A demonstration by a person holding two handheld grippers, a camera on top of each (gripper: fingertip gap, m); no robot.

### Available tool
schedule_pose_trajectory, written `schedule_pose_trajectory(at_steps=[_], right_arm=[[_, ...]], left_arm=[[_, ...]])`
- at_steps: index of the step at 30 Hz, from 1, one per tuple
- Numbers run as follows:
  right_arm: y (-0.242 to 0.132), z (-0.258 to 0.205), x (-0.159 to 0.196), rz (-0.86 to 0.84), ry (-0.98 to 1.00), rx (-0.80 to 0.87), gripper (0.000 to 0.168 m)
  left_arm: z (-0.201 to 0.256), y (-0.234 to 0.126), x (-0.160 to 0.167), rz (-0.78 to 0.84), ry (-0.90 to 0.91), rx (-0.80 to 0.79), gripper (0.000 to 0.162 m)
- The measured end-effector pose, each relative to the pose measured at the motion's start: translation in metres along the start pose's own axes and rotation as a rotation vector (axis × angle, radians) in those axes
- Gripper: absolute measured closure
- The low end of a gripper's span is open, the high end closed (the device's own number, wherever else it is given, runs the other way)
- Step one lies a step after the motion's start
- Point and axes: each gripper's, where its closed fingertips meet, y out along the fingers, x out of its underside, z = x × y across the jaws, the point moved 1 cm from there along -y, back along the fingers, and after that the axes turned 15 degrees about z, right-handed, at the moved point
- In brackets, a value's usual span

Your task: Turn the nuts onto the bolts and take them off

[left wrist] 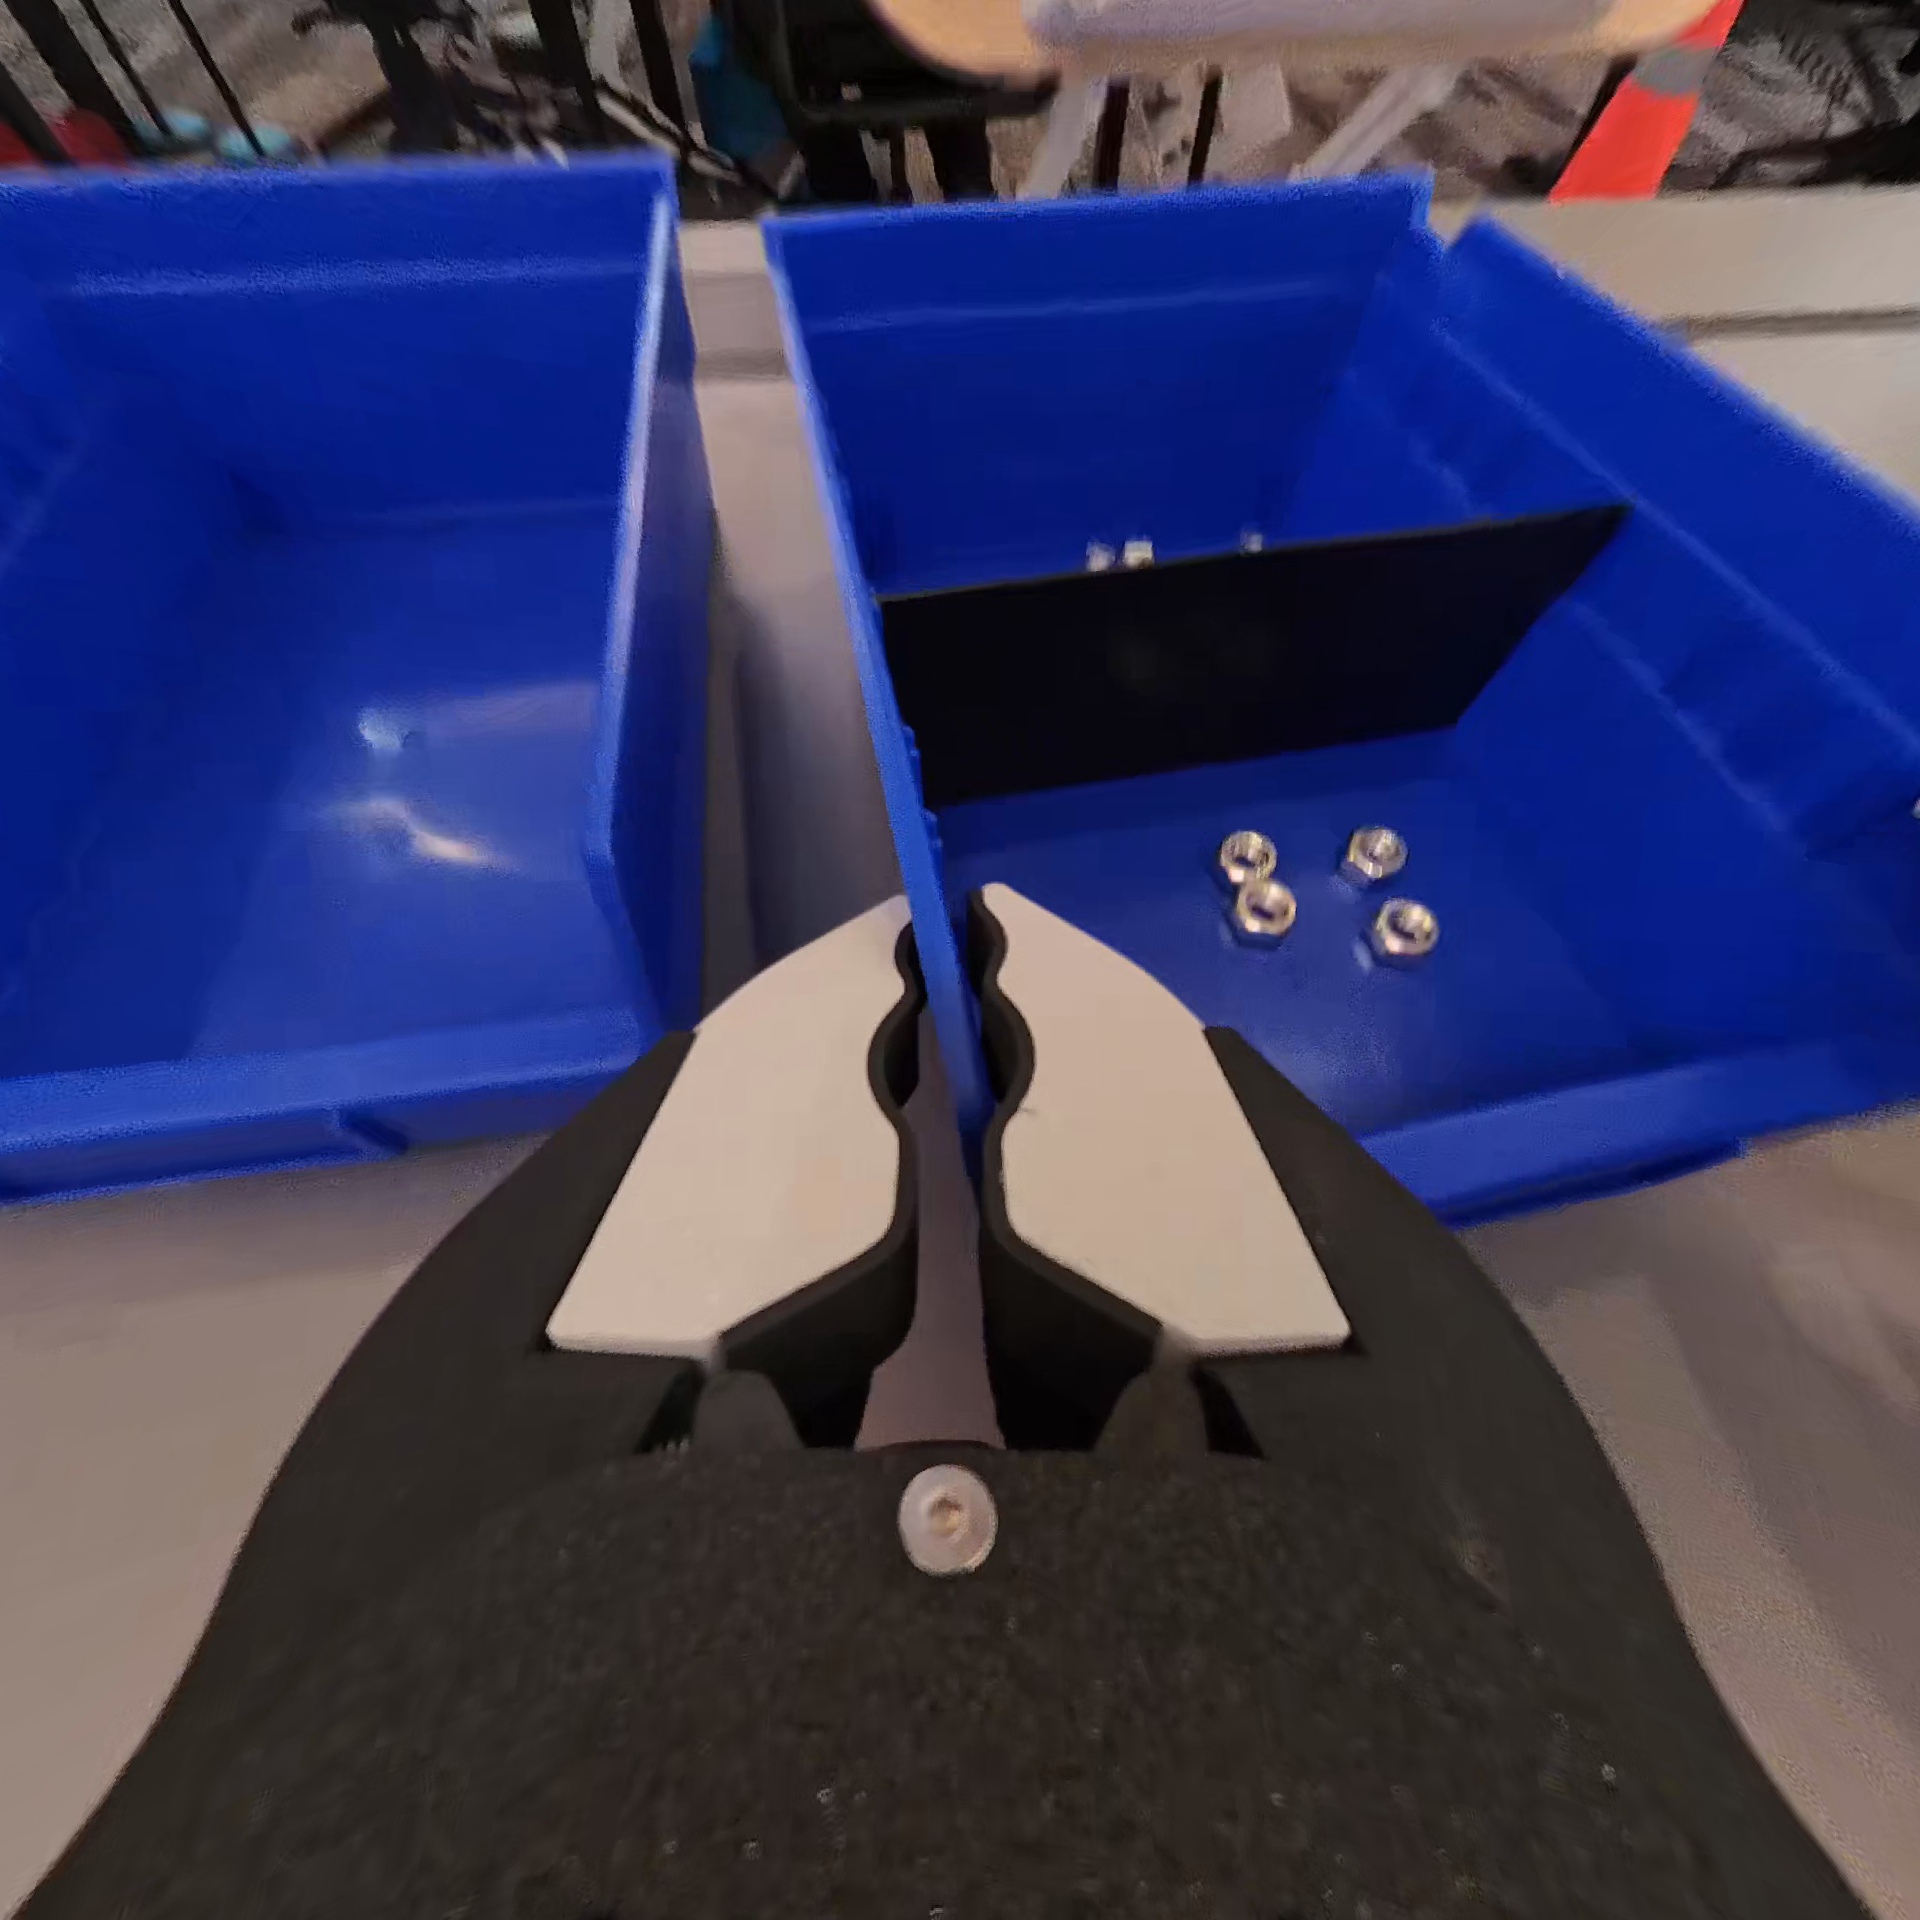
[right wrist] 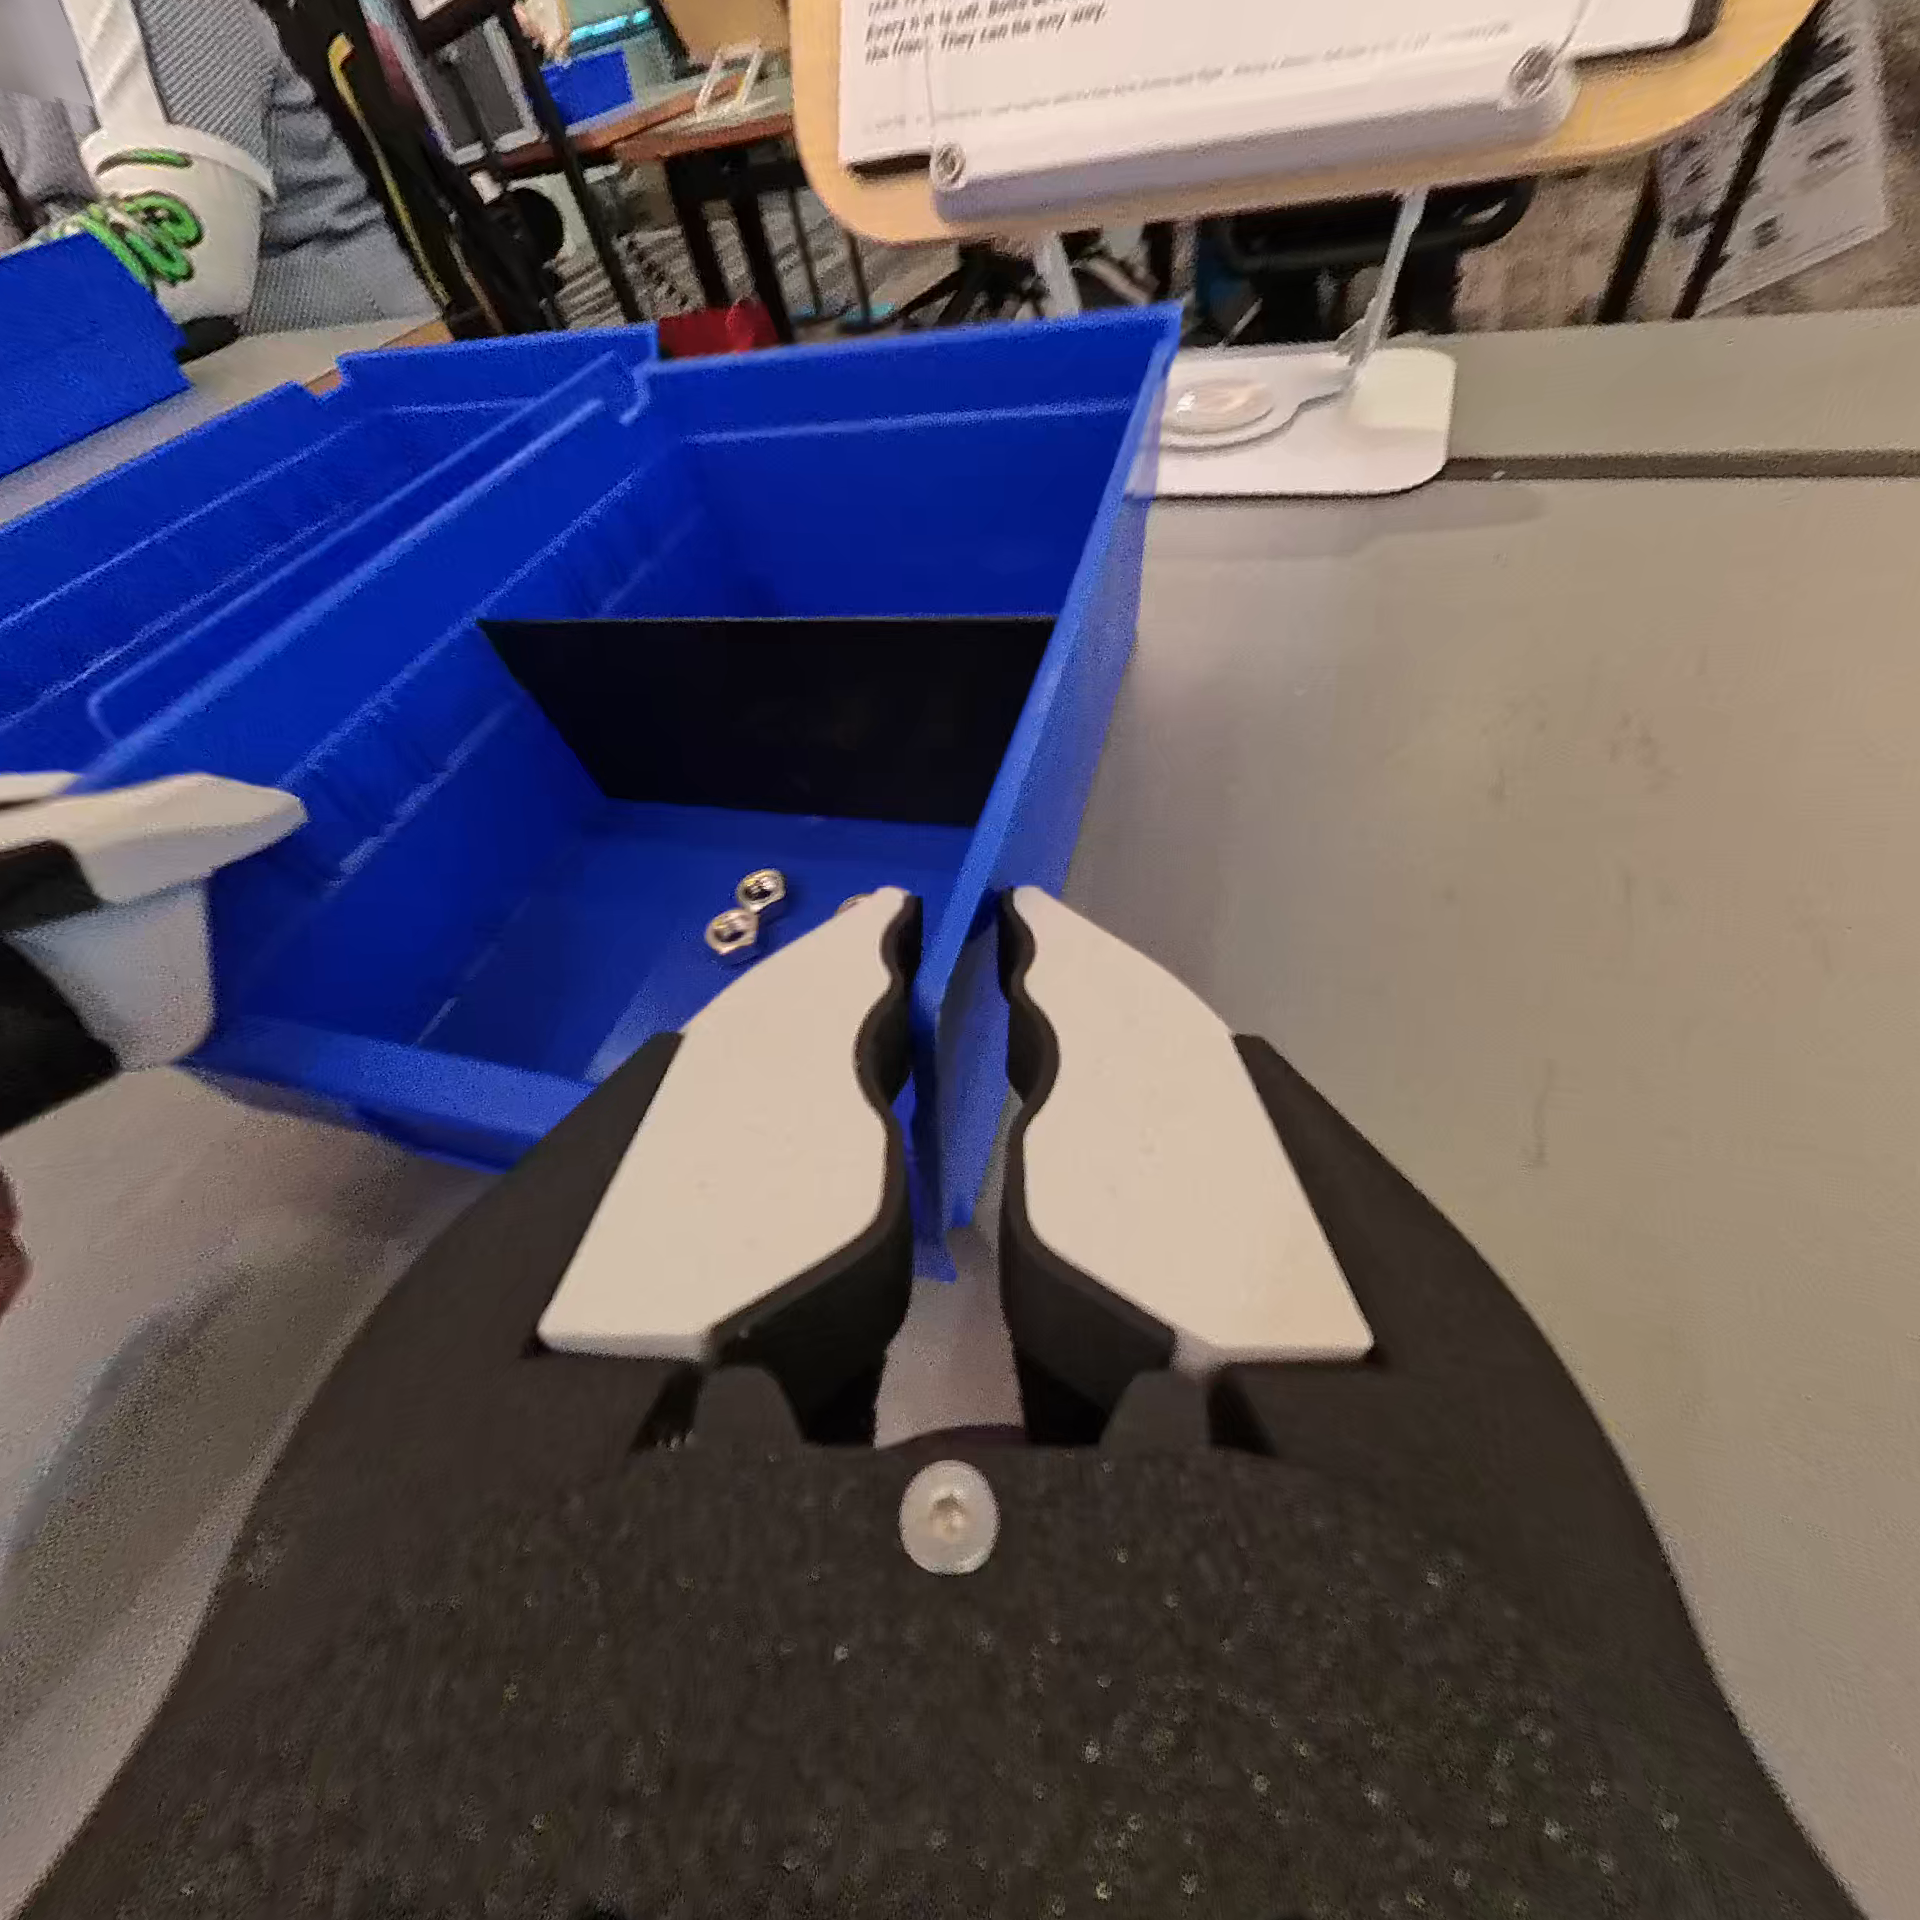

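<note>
My left gripper (left wrist: pixel 948 914) was pinched onto the left wall of the divided blue bin (left wrist: pixel 1662 582), my right gripper (right wrist: pixel 961 914) clamped on its right wall. The 4 nuts (left wrist: pixel 1325 894) lay on the bin floor between them (nearer the right one, I'd judge), in the near compartment before the black divider (left wrist: pixel 1226 655); the bolts (left wrist: pixel 1122 551) seemed to lie behind it.

nuts (left wrist: pixel 1325 894) in bin (left wrist: pixel 1714 1060), before divider (left wrist: pixel 1195 665)
</note>
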Motion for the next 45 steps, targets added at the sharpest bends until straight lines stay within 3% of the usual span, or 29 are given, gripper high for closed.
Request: schedule_pose_trajectory(at_steps=[2,4,6,8,10,13,16,18,20,21,25,29,37,38,40,45], right_arm=[[0.0,0.002,0.002,-0.02,0.027,-0.031,0.153],[-0.003,0.007,0.003,-0.048,0.017,-0.055,0.153],[-0.012,0.014,-0.008,0.004,-0.041,-0.059,0.132],[-0.026,0.019,-0.027,0.095,-0.133,-0.056,0.129],[-0.038,0.011,-0.043,0.165,-0.194,-0.085,0.127],[-0.044,-0.033,-0.043,0.16,-0.215,-0.228,0.128],[-0.045,-0.101,-0.019,0.084,-0.26,-0.398,0.125],[-0.048,-0.146,-0.001,0.031,-0.275,-0.482,0.121],[-0.044,-0.176,0.01,0.01,-0.249,-0.495,0.099],[-0.04,-0.187,0.012,0.016,-0.222,-0.484,0.091],[-0.022,-0.215,0.021,-0.015,-0.103,-0.453,0.084],[-0.005,-0.225,0.022,-0.057,-0.114,-0.385,0.088],[0.012,-0.232,0.024,-0.057,-0.161,-0.235,0.094],[0.011,-0.23,0.026,-0.064,-0.182,-0.203,0.099],[0.001,-0.238,0.035,-0.11,-0.201,-0.238,0.143],[-0.016,-0.24,0.043,-0.106,-0.227,-0.21,0.16]], left_arm=[[0.005,-0.002,0.004,0.033,-0.054,0.062,0.152],[0.016,-0.009,0.002,0.01,-0.134,0.18,0.137],[0.019,-0.029,-0.011,0.055,-0.184,0.271,0.12],[0.0,-0.057,-0.026,0.139,-0.16,0.268,0.108],[-0.042,-0.083,-0.035,0.208,-0.102,0.18,0.111],[-0.143,-0.098,-0.037,0.238,0.015,-0.075,0.119],[-0.225,-0.083,-0.02,0.113,0.055,-0.204,0.111],[-0.253,-0.06,-0.005,0.031,-0.004,-0.2,0.098],[-0.264,-0.038,0.006,-0.023,-0.09,-0.156,0.093],[-0.263,-0.028,0.006,-0.024,-0.129,-0.118,0.094],[-0.258,-0.012,-0.011,0.082,-0.179,-0.057,0.158],[-0.242,-0.035,-0.004,0.01,-0.193,-0.07,0.158],[-0.207,-0.146,0.019,0.056,-0.223,-0.183,0.157],[-0.205,-0.155,0.021,0.063,-0.238,-0.184,0.157],[-0.202,-0.17,0.024,0.064,-0.255,-0.181,0.157],[-0.19,-0.19,0.029,0.066,-0.215,-0.213,0.157]])
